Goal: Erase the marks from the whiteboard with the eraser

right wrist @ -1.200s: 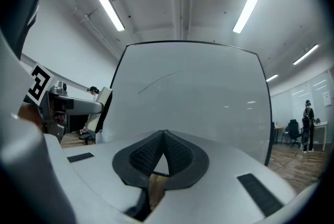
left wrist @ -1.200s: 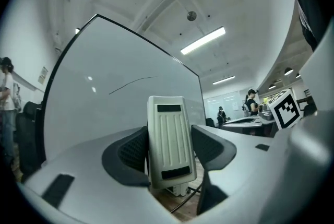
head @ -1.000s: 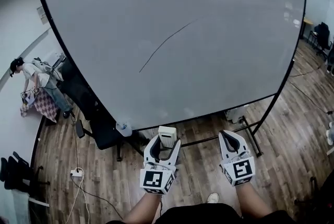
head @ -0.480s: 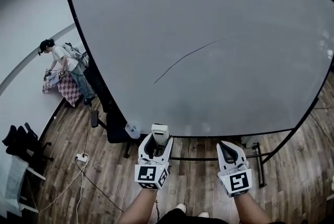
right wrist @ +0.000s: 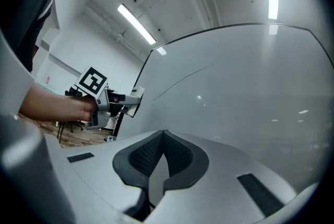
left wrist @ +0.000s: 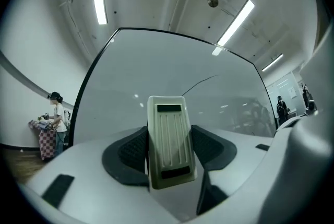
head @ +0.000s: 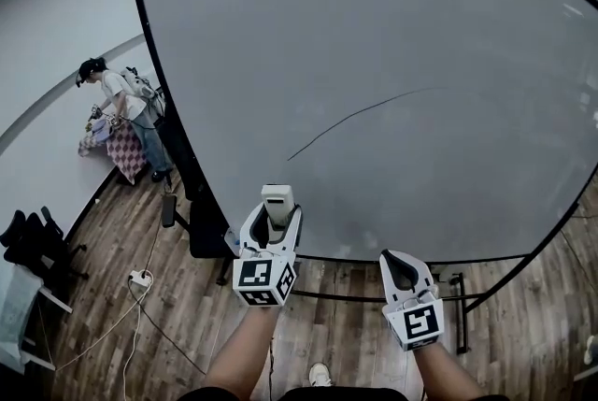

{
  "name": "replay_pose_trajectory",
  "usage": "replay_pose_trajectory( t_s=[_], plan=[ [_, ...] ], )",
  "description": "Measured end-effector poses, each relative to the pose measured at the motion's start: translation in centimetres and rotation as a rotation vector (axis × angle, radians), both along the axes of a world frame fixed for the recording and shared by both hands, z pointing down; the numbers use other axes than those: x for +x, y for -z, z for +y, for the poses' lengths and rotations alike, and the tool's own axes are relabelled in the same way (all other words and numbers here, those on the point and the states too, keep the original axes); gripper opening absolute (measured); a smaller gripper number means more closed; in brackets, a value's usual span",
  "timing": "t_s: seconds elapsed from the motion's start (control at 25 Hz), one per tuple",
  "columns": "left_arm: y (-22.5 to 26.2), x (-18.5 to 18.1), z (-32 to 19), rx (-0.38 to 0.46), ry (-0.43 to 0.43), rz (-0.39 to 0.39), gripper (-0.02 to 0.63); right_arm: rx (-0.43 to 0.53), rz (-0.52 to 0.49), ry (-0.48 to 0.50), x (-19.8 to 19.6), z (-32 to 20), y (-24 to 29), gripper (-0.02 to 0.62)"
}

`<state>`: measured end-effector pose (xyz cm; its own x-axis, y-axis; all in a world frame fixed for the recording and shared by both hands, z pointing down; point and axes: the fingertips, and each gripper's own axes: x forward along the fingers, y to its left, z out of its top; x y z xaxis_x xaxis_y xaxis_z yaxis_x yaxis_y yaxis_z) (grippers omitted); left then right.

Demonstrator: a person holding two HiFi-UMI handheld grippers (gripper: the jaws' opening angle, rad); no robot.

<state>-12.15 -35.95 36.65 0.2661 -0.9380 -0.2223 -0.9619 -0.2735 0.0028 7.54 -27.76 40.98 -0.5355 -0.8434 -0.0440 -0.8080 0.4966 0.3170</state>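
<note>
A large whiteboard (head: 392,35) on a black stand fills the head view. One thin dark curved mark (head: 355,117) crosses its middle. My left gripper (head: 273,220) is shut on a cream eraser (head: 277,202), raised in front of the board's lower left part, below and left of the mark. In the left gripper view the eraser (left wrist: 168,139) stands upright between the jaws with the mark (left wrist: 201,82) above it. My right gripper (head: 402,270) is shut with nothing in it, lower and to the right. The right gripper view shows the left gripper (right wrist: 133,99) and the mark (right wrist: 180,79).
A person (head: 121,105) bends over a checked cloth at the far left by the wall. A black chair (head: 33,245), a power strip (head: 140,279) with cables and the board's stand legs (head: 458,301) are on the wooden floor.
My left gripper has risen with the eraser from the tray level up in front of the board's lower part. The view has shifted so the board sits further right.
</note>
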Motion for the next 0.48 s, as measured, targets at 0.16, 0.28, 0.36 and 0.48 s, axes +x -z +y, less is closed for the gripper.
replay_pose_trajectory(
  t_s=[0.16, 0.28, 0.36, 0.48],
  plan=[
    [1.4, -0.9, -2.6, 0.006, 0.01, 0.014, 0.272, -0.01, 0.009, 0.027, -1.7, -1.1, -0.2, 0.018],
    [2.5, -1.1, -4.6, 0.022, 0.005, 0.051, 0.272, -0.019, 0.017, 0.033, -2.3, -2.3, -0.6, 0.018],
    [2.9, -1.2, -5.7, 0.025, 0.006, 0.062, 0.27, -0.022, 0.022, 0.028, -2.5, -3.0, -1.0, 0.018],
    [2.8, -1.6, -7.2, 0.011, 0.035, 0.073, 0.27, -0.022, 0.035, 0.025, -2.8, -3.8, -1.2, 0.018]
  ],
)
